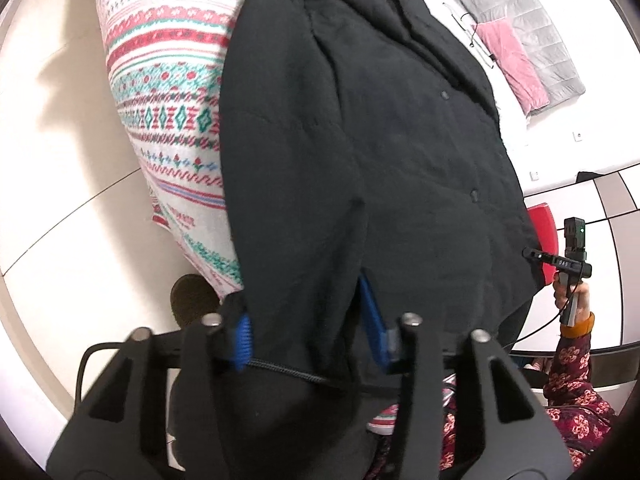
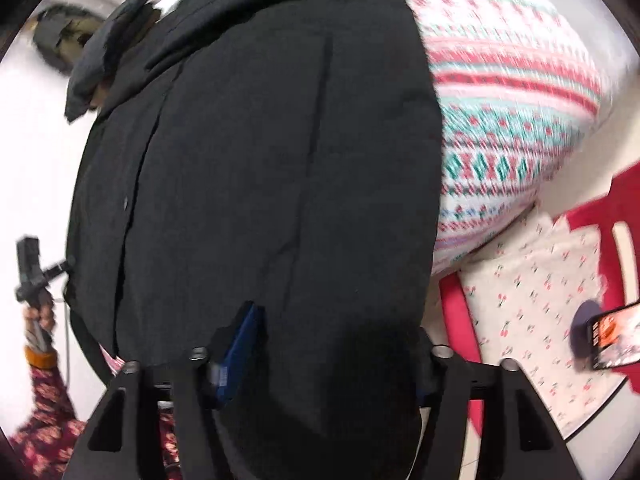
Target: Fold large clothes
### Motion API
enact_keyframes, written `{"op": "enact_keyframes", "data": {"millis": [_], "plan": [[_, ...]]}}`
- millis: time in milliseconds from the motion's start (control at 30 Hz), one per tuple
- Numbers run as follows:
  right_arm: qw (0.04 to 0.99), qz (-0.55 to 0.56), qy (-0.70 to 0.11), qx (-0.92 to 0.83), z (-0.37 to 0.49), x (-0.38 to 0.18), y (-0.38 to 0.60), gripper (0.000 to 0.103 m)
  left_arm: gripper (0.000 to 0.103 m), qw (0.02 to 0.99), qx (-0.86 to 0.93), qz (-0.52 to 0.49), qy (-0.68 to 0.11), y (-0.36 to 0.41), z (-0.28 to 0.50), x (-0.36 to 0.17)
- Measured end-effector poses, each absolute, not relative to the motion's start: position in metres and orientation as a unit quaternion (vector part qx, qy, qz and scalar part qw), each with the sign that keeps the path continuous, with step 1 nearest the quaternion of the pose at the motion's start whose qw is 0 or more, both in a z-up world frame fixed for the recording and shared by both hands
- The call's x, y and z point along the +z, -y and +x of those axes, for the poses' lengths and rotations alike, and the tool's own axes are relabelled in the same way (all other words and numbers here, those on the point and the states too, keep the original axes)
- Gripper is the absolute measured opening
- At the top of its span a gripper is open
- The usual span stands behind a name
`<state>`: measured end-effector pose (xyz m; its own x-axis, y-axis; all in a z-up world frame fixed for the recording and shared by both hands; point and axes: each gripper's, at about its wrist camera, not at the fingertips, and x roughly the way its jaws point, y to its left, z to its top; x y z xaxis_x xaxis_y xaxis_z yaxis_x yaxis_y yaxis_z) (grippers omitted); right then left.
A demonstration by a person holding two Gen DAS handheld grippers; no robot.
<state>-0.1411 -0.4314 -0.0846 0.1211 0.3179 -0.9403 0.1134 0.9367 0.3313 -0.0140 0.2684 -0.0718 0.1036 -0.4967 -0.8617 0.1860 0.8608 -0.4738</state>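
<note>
A large black buttoned coat (image 1: 360,140) lies lengthwise on a bed, over a patterned red, green and white blanket (image 1: 168,92). My left gripper (image 1: 308,320) has its blue-padded fingers (image 1: 243,338) on either side of a thick fold of the coat's near hem. In the right wrist view the coat (image 2: 260,160) fills the middle, and my right gripper (image 2: 332,344) holds another part of the same hem; one blue pad (image 2: 240,344) shows, the other is hidden under cloth. The right gripper's handle also shows in the left wrist view (image 1: 572,256).
Pink and grey quilted items (image 1: 528,48) lie on the white sheet at the far side. A dark garment heap (image 2: 96,52) lies near the coat's collar. A cherry-print cloth (image 2: 540,300) on a red stool and a phone (image 2: 612,340) are at right. Pale tiled floor (image 1: 52,160) lies beside the bed.
</note>
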Motion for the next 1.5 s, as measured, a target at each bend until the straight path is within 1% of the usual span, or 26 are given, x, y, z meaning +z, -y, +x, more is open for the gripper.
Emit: {"op": "enact_keyframes", "data": {"millis": [33,67,100,133,200,333,467,633,933,1167,1367,1500], "plan": [[0.736,0.151,-0.656,0.07,-0.141,-0.079,0.427,0.046,0.036,0.734,-0.236,-0.124,-0.625,-0.267,-0.015,-0.069],[0.742,0.136,-0.653,0.068,-0.14,-0.074,0.421,0.043,0.03,0.736,-0.238,-0.124,-0.622,-0.264,-0.014,-0.065],[0.747,0.125,-0.649,0.066,-0.138,-0.071,0.415,0.036,0.026,0.738,-0.24,-0.123,-0.618,-0.261,-0.015,-0.062],[0.752,0.116,-0.646,0.066,-0.137,-0.067,0.411,0.028,0.025,0.742,-0.24,-0.12,-0.615,-0.26,-0.015,-0.059],[0.763,0.101,-0.635,0.067,-0.134,-0.059,0.406,0.019,0.019,0.748,-0.236,-0.115,-0.61,-0.255,-0.014,-0.056],[0.782,0.093,-0.613,0.065,-0.131,-0.046,0.401,0.01,0.015,0.76,-0.238,-0.128,-0.59,-0.257,-0.014,-0.044],[0.805,0.089,-0.583,0.062,-0.124,-0.027,0.394,0.009,0.014,0.777,-0.252,-0.144,-0.559,-0.248,-0.007,-0.02],[0.829,0.078,-0.551,0.058,-0.107,-0.003,0.386,0.009,0.013,0.807,-0.26,-0.139,-0.513,-0.237,0.008,0.013],[0.875,0.064,-0.477,0.047,-0.063,0.053,0.378,0.008,0.013,0.861,-0.26,-0.083,-0.43,-0.2,0.049,0.068],[0.899,0.073,-0.432,0.01,-0.011,0.078,0.385,0.008,0.013,0.878,-0.233,-0.077,-0.41,-0.19,0.104,0.08],[0.907,0.065,-0.413,-0.055,0.038,0.074,0.394,0.008,0.014,0.893,-0.21,-0.082,-0.39,-0.182,0.149,0.079],[0.904,0.1,-0.409,-0.077,0.071,0.066,0.415,0.008,0.014,0.889,-0.202,-0.107,-0.397,-0.183,0.18,0.075]]}}
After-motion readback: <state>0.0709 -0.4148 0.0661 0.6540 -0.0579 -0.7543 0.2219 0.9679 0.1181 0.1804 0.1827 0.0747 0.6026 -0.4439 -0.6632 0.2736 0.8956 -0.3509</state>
